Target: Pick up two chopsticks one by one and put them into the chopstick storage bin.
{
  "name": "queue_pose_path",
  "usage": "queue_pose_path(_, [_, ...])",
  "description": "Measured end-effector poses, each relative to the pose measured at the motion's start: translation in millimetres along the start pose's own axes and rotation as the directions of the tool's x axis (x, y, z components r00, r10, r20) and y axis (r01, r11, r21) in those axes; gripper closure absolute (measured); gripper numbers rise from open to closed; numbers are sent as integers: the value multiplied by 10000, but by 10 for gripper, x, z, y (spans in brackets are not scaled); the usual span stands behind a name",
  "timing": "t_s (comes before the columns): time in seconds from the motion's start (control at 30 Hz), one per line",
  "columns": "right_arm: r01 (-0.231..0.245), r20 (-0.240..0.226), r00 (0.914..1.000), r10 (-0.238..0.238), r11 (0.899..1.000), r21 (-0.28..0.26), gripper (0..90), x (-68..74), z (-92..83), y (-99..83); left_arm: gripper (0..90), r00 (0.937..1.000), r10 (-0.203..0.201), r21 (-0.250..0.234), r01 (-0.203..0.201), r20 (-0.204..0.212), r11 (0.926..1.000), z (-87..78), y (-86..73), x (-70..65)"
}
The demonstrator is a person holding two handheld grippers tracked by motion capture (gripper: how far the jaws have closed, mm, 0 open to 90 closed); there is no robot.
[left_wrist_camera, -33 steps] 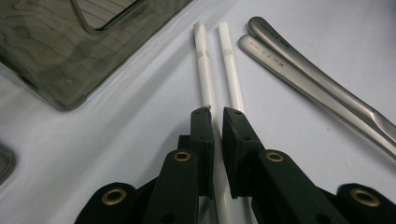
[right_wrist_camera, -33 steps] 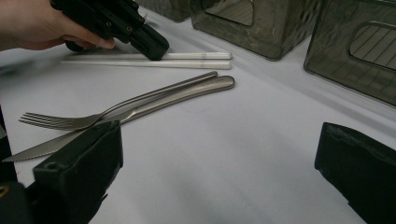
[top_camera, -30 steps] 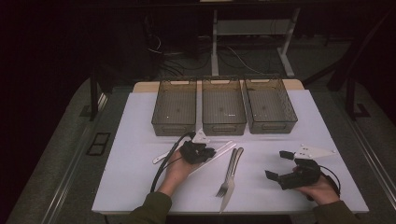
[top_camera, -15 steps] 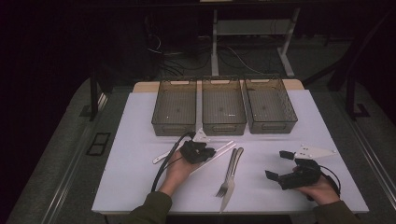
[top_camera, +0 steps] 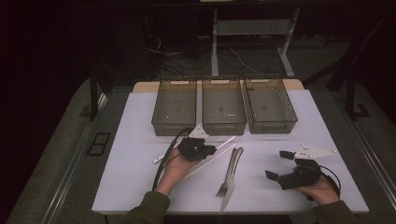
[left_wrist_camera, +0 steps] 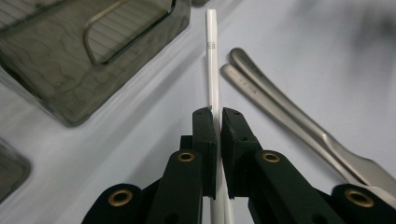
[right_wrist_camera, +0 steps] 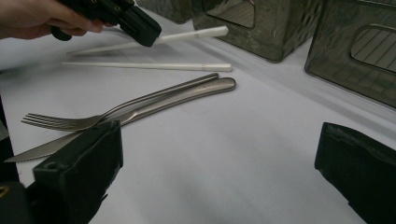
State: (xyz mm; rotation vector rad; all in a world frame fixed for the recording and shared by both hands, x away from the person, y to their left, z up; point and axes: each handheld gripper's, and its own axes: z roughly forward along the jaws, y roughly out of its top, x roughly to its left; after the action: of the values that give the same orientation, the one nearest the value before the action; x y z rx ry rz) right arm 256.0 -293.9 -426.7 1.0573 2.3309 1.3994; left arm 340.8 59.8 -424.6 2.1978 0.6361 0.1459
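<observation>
Almost nothing has moved since the earlier pictures: your left gripper (top_camera: 209,150) sits in the same spot, and your right gripper (top_camera: 279,165) has not moved at all. Your left jaws are pinched tight on one white chopstick (left_wrist_camera: 212,70). It looks lifted a little at the front, with the other chopstick (right_wrist_camera: 149,66) lying flat just beside it. I think you have it and can carry it to a bin (top_camera: 174,125). Your right jaws stand wide and hold nothing. A fork (top_camera: 229,175) and a knife (top_camera: 233,184) lie side by side on the white table (top_camera: 130,186). Three bins stand in a row behind. Around you the room is dark.
</observation>
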Motion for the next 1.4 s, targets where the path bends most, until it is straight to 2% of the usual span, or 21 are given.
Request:
queue_pose_path(0.17, [3,-7,10000,-3,10000,-1,11,-1,2,0,842,9998,1,-143,2,185,9999,-114,56,-19])
queue_pose_path(0.2, [-1,-11,10000,1,10000,-8,11,-1,2,0,842,9997,-98,-192,103,239,9998,-158,73,-24])
queue_pose_path(0.5, [-115,20,9999,116,9998,-142,11,-9,25,-9,842,9994,-280,-414,289,220,9987,-346,98,-4])
queue_pose_path(0.53, [-255,-5,9997,255,9995,-171,11,-26,37,-18,841,9994,-275,-430,282,186,9987,-370,101,2])
queue_pose_path(0.73, [-243,158,9996,242,9997,73,11,-62,79,-34,841,9994,-331,-564,338,141,9978,-486,115,34])
queue_pose_path(0.97, [-292,182,9994,291,9996,51,11,-67,78,-31,841,9992,-387,-752,390,66,9964,-576,156,63])
queue_pose_path(1.1, [-206,183,9996,204,9998,70,11,-61,81,-34,841,9991,-428,-872,425,-15,9953,-629,202,96])
queue_pose_path(1.3, [-429,161,9990,428,9990,80,11,-48,68,-32,841,9989,-456,-1087,440,-124,9931,-733,306,161])
queue_pose_path(1.37, [-248,207,9995,248,9997,-25,11,-61,74,-31,841,9986,-498,-1152,475,-174,9922,-772,345,193])
queue_pose_path(1.4, [-338,187,9993,338,9994,13,11,-55,71,-31,841,9985,-502,-1198,474,-207,9917,-791,366,211])
